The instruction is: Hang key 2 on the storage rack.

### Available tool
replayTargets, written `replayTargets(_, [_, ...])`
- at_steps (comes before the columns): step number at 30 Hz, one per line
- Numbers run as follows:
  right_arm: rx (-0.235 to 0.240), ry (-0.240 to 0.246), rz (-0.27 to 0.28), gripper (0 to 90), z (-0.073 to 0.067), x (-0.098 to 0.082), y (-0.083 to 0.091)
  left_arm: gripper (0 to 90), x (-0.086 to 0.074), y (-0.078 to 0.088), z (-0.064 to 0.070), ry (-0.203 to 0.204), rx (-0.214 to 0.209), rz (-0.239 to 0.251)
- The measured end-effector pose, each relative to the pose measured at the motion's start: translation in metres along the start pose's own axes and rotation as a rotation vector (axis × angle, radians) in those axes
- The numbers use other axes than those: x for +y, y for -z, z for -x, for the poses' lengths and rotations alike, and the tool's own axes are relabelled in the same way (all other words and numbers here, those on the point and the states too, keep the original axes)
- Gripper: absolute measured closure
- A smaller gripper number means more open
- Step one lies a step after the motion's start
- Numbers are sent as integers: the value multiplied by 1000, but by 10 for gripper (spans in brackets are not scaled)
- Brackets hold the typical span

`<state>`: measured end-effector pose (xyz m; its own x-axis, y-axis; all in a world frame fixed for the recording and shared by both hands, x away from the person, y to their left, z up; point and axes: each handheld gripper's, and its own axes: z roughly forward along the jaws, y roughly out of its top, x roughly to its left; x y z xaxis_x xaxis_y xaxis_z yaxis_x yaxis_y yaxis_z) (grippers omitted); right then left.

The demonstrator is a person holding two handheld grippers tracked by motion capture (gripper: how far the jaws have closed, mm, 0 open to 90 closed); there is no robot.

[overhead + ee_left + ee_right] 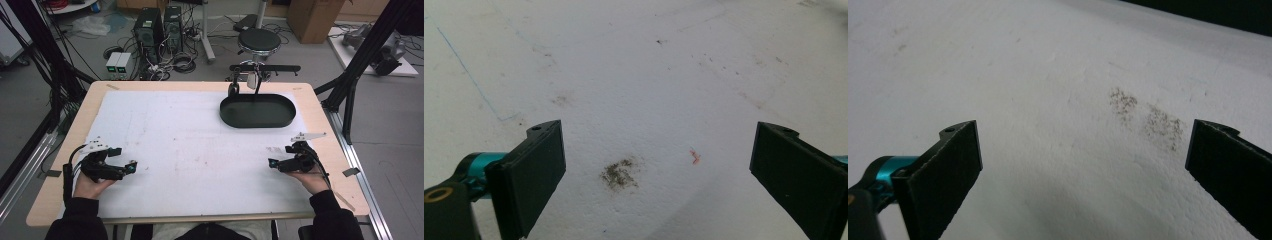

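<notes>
Both the left gripper (pixel 131 167) and the right gripper (pixel 272 163) rest on the desk (pixel 320 165), their fingers (pixel 531 172) spread wide, holding nothing. The black tray (pixel 257 111) lies far ahead, long side across, nearer the right gripper.

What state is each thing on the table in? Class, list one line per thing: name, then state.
Left gripper: open, holding nothing, low over the sheet.
Right gripper: open, holding nothing, low over the sheet.
Tray: upright at the far right, nothing inside.
Sheet: lying flat, marked with dark smudges.
</notes>
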<state>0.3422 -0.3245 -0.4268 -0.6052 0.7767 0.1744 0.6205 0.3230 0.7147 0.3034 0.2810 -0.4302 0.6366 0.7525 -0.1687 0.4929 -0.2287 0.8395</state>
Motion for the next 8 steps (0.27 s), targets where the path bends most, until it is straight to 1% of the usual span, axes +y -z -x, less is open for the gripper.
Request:
replayTargets(6, [-13,25,-17,8,-4,-8,-3,81,0,0,0,2,0,-1])
replayTargets(8, [-18,30,-14,8,-5,-9,-4,81,0,-1,0,3,0,-3])
